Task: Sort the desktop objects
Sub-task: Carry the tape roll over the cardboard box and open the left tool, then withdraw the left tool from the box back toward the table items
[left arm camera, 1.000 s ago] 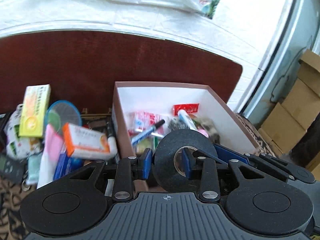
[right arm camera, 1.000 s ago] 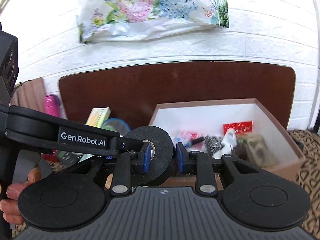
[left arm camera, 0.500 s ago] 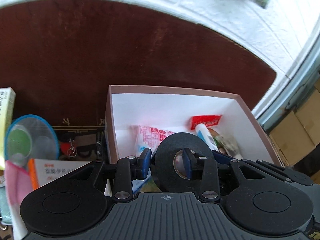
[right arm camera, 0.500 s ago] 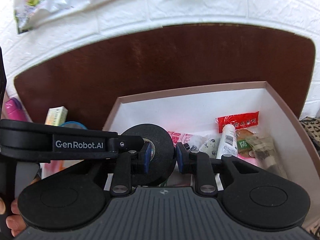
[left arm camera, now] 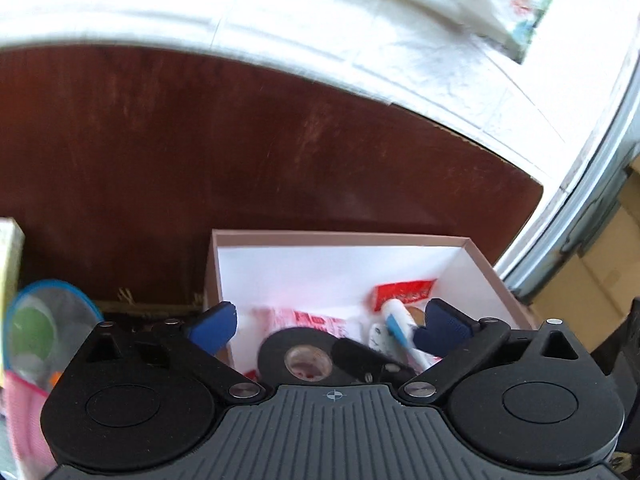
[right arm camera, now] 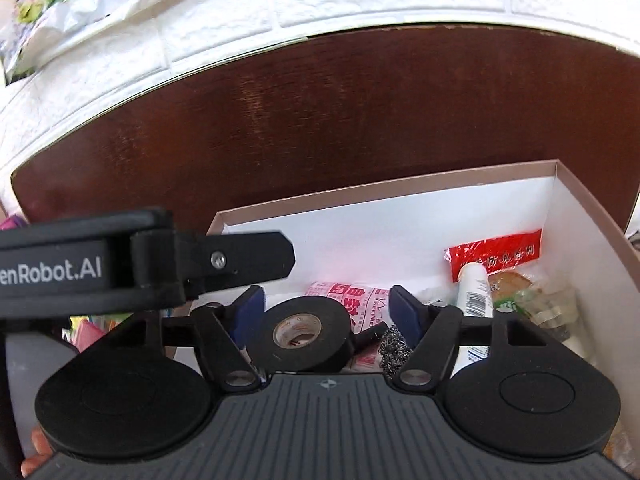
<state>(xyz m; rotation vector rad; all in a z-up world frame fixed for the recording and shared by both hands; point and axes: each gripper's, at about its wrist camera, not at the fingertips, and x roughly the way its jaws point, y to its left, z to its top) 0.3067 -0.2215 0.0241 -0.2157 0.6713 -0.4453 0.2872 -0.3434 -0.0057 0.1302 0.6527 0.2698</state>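
Right wrist view: my right tongs (right arm camera: pixel 326 308) and left tongs (left arm camera: pixel 326 322) have just been opening and now stand wide. Half a second ago both clamped the black tape roll (right arm camera: pixel 302 334); now it lies free inside the box (right arm camera: pixel 400 196).

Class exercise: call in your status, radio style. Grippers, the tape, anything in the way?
Both grippers, left and right, open, jaws just opened. Black tape roll free between the fingers, lying in the box on the packets. Nothing blocking.
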